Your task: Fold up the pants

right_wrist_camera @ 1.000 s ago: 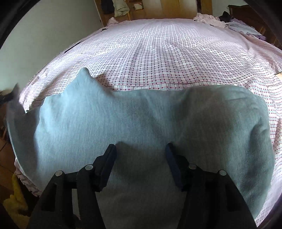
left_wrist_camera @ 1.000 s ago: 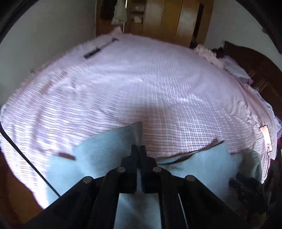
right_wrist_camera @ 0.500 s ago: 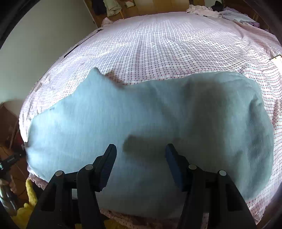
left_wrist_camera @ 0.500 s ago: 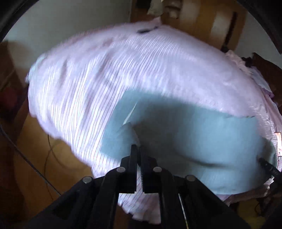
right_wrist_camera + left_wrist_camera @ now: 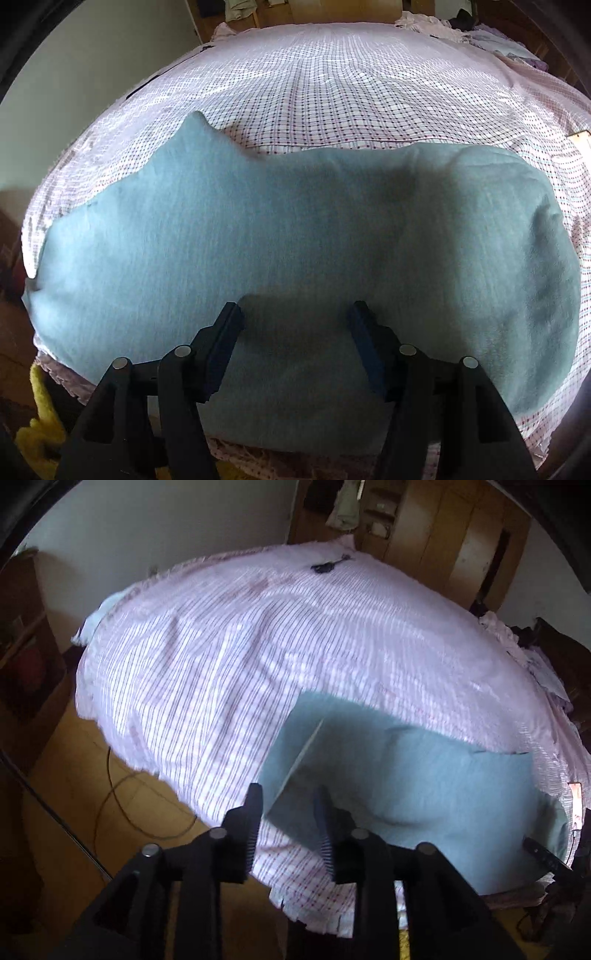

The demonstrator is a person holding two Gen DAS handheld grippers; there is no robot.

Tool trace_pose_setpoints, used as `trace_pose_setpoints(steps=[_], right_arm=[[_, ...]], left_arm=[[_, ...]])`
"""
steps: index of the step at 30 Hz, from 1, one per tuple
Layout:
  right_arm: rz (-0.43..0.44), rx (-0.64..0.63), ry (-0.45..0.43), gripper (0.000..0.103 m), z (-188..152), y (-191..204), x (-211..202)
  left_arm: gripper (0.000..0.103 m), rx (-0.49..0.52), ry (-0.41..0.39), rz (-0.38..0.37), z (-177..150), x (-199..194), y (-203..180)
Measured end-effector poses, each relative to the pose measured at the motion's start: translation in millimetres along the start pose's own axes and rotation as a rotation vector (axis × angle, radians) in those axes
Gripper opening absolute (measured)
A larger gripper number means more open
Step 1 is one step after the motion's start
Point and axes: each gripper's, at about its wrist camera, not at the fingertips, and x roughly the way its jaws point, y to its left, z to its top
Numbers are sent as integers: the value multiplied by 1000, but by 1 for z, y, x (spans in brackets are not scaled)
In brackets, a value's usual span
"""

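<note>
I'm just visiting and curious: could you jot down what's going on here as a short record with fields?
garment: blue-grey pants, lying flat across the near edge of the bed
surface: pink checked bedsheet
left claw: open, jaws just opening, pants corner below, nothing gripped
right claw: open above the pants, jaws just widening, nothing held
far side: wooden wardrobe

Bedroom — bed [image 5: 258,657] in checked sheet, wooden wardrobe [image 5: 443,535] behind.

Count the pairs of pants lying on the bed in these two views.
1. The blue pants lie spread across the near edge of the checked bed; the left view shows the same pair. Clothes heaped at the far corner are too small to identify.
</note>
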Motion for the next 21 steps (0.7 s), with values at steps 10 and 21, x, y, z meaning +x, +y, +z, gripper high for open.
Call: trace_pose_setpoints(steps=[10, 21], right_arm=[[-4, -16, -4, 58, 9, 3, -14], [29, -13, 26, 58, 11, 15, -8]], left_arm=[[35, 97, 34, -95, 48, 61, -29], [35, 130, 117, -77, 47, 108, -35]])
